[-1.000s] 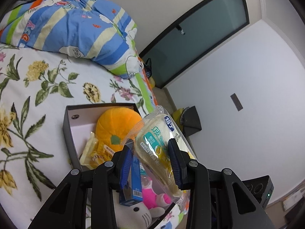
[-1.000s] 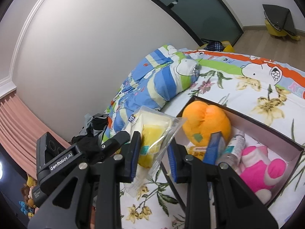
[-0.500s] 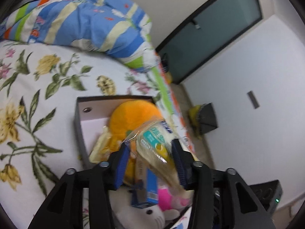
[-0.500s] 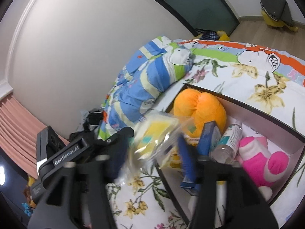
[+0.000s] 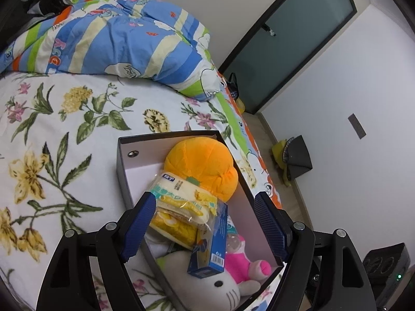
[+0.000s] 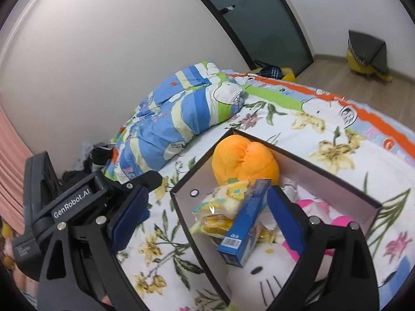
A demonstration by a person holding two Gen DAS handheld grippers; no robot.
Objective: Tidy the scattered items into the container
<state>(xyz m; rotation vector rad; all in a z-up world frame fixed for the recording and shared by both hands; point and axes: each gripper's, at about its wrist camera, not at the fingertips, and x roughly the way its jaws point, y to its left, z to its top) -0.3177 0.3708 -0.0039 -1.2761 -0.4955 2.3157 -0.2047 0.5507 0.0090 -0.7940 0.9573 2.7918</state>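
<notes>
A dark open box (image 5: 122,155) (image 6: 324,173) sits on the flowered bedspread. In it lie an orange plush fruit (image 5: 205,165) (image 6: 243,158), a clear bag of yellow-white snack (image 5: 179,202) (image 6: 220,207), a blue carton (image 5: 210,246) (image 6: 246,225), a small bottle, a pink plush (image 5: 241,261) and a white cat plush (image 5: 207,287) (image 6: 262,277). My left gripper (image 5: 205,223) is open above the box, empty, the snack bag lying between its fingers. My right gripper (image 6: 207,217) is also open and empty over the box.
A striped blue quilt (image 5: 116,39) (image 6: 179,119) is bunched at the head of the bed. The bed edge drops to a wooden floor (image 6: 337,75) with a dark glass door (image 5: 290,41) and a grey and yellow object (image 5: 293,155) by the wall.
Both grippers held the snack bag above the box and have opened. The bag has dropped into the box onto the other items.
</notes>
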